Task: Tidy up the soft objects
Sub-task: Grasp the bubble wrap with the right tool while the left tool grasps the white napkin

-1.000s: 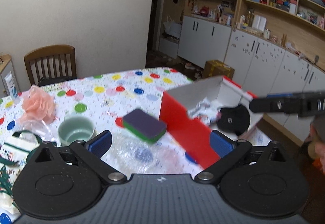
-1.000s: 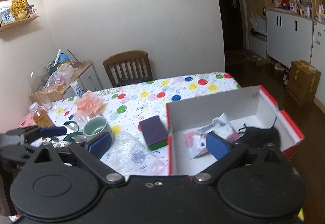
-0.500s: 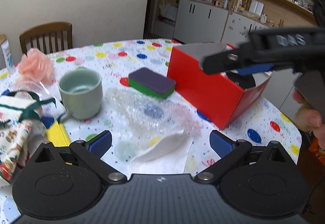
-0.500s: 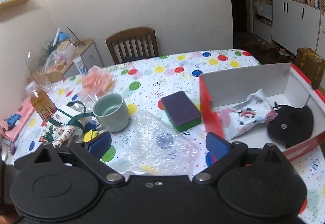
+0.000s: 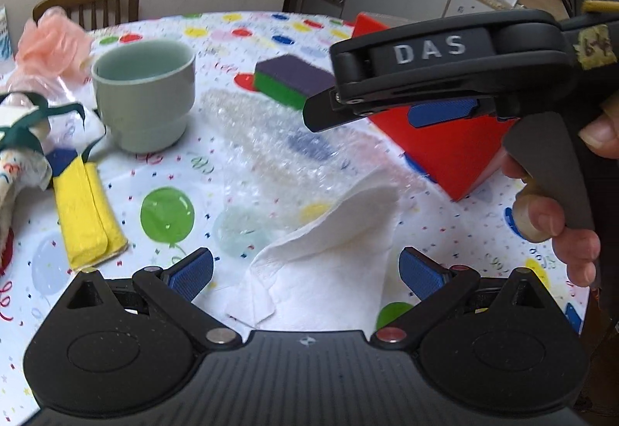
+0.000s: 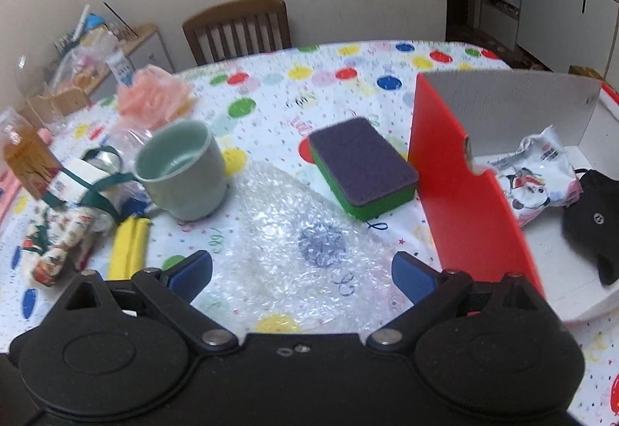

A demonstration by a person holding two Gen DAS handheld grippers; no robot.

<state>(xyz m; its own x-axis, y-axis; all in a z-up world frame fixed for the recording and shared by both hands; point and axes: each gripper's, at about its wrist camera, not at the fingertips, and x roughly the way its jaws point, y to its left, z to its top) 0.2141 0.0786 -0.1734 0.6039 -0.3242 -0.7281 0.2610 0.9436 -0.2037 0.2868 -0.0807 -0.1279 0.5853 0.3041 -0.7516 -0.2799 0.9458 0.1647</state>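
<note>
**Both pairs of fingers spread over the dotted surface**

The surface (image 6: 348,55) wears a white cloth printed with coloured dots and balloons. A wooden chair (image 6: 236,29) stands at its far edge against a pale wall, and white cabinets (image 6: 561,4) fill the room's far right.

My left gripper (image 5: 305,273) hangs with its blue fingers (image 5: 191,271) wide apart, holding nothing, right over a crumpled white tissue (image 5: 329,256) at the near edge. My right gripper (image 6: 301,271) is likewise spread and empty, above a sheet of bubble wrap (image 6: 305,232). In the left view it crosses in from the right, gripped by my right hand (image 5: 557,217).

The red box (image 6: 464,186), white inside, sits at the right. In it lie a crinkled printed packet (image 6: 537,174) and, just right of it, a black soft item (image 6: 592,217). A pale green cup (image 6: 182,171) stands left of centre; I cannot tell whether anything is in it.

A purple-and-green sponge (image 6: 363,171) rests just left of the box. A folded yellow cloth (image 6: 129,244), a patterned pouch with green ribbon (image 6: 65,225) and a pink mesh puff (image 6: 154,97) lie at the left.
</note>
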